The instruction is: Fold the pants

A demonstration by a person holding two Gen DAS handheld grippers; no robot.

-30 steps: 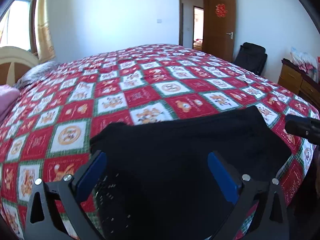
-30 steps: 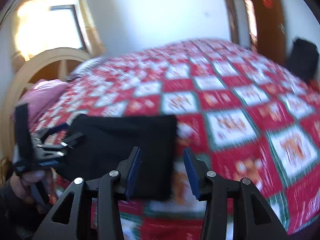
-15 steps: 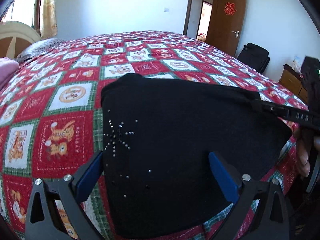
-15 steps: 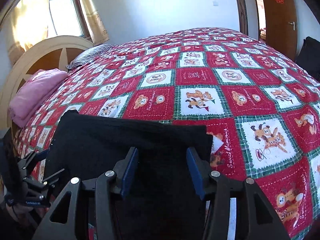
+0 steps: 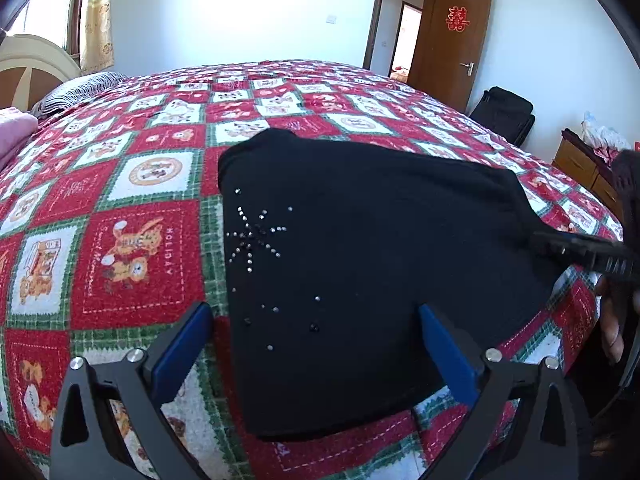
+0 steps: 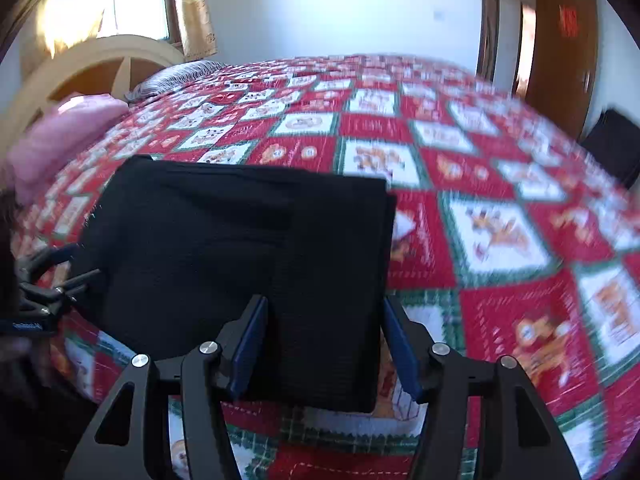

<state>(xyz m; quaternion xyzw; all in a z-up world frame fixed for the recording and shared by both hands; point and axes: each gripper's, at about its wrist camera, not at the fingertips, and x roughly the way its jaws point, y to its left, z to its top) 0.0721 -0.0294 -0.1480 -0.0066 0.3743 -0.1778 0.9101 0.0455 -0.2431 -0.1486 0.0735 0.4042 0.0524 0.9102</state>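
I had the folded black pants (image 5: 360,272) lying flat near the bed's (image 5: 132,264) front edge — both the left gripper (image 5: 312,344) and right gripper (image 6: 324,340) spread apart, holding nothing.

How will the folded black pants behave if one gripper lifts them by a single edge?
Probably floppy: the black pants are soft knit lying flat in layers on the quilt, so the stack would likely sag and unfold. Likely light. The rhinestone studs may snag or slip against a pad.

Left wrist: my left gripper (image 5: 312,344) fingers spread | folded black pants (image 5: 360,264) on quilted bed (image 5: 132,208) | right gripper (image 5: 580,252) at pants' right edge
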